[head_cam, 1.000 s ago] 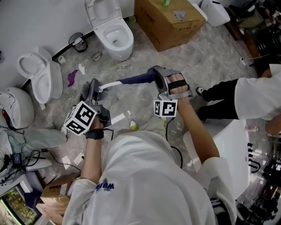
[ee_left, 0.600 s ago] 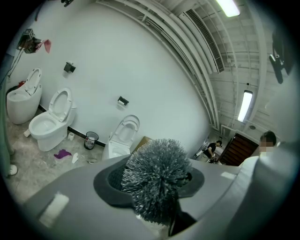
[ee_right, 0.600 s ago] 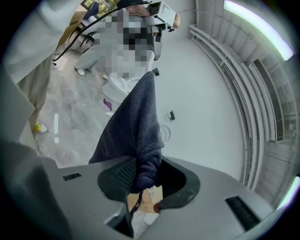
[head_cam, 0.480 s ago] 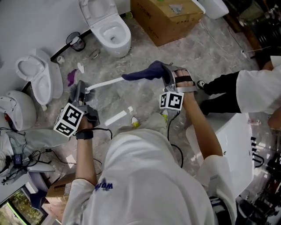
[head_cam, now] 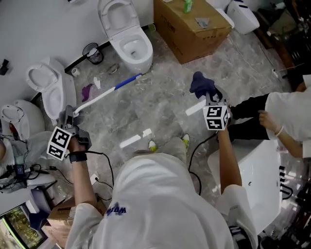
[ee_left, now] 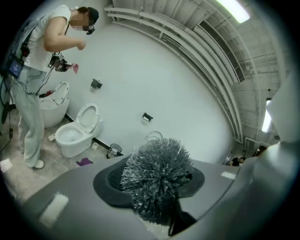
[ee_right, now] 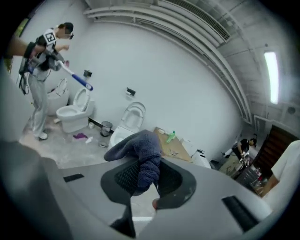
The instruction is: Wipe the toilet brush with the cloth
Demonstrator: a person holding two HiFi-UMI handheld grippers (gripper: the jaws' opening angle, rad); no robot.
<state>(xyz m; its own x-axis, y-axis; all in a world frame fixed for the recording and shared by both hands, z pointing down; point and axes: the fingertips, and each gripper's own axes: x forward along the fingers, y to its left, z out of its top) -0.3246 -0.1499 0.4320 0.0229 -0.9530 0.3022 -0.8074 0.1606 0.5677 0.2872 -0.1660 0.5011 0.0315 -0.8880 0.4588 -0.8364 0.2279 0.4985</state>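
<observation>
Some cloth (ee_right: 139, 154) hidden between right tongs (ee_right: 146, 183)

A white toilet (head_cam: 125, 36) stands against the wall, with a small wire bin (head_cam: 92, 52) just beside it and a second toilet (head_cam: 48, 87) further left. A cardboard box (head_cam: 192, 26) carries a green bottle (head_cam: 186, 5). White strips (head_cam: 130, 141) and a purple scrap (head_cam: 87, 91) litter the grey floor (head_cam: 165, 97).

Left gripper (head_cam: 72, 116) held out wide on a reaching arm, jaws closed on the toilet brush (ee_left: 157, 180) handle, bristle head straight ahead of the jaws, right gripper (head_cam: 208, 97) stretched forward, jaws clamped on the cloth (ee_right: 140, 161), cloth bunched between and above them, grippers well apart
</observation>
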